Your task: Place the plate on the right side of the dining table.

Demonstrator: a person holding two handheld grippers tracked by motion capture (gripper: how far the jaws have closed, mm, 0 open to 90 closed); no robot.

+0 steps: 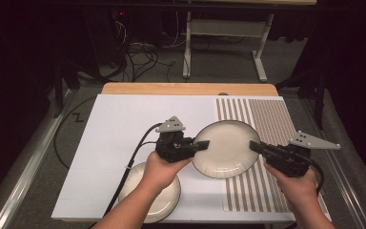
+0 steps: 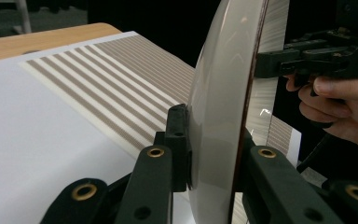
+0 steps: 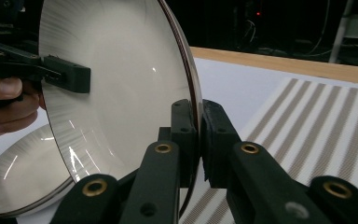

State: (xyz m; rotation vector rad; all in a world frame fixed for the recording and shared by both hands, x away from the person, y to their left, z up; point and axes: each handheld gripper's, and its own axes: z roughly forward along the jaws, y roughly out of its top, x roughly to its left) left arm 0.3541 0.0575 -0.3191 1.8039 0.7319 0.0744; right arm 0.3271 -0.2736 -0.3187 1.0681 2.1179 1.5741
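Held in the air between two grippers: one white plate (image 1: 226, 149) with a thin dark edge, at the centre right of the high view, above the striped placemat (image 1: 267, 119). Clamped on its left rim by the left gripper (image 1: 201, 145), jaws narrow and pressed on both faces of the rim. Clamped on its right rim by the right gripper (image 1: 256, 147), jaws also narrow, with only the thin rim between them. Kept about level in the high view, hollow side up.

In the left gripper view, seen edge-on as a tall pale curve: the same plate (image 2: 219, 116), running from the bottom centre to the top of the frame, with one black jaw on each side at the bottom. At the upper right of that frame, the right gripper (image 2: 268, 63) biting the far rim, with the right hand (image 2: 340, 107) below and behind it.

In the right gripper view, filling the upper left: the inner face of the plate (image 3: 121, 93), with the rim pinched at the lower centre between the two black jaws. At the left edge, the left gripper (image 3: 77, 77) on the opposite rim, with fingers of the left hand (image 3: 7, 105) under it.

Lying flat on the white table cover (image 1: 119, 124), at the lower left of the held plate: a second white plate (image 1: 164, 200), partly covered by the left forearm in the high view, at the lower left corner in the right gripper view.
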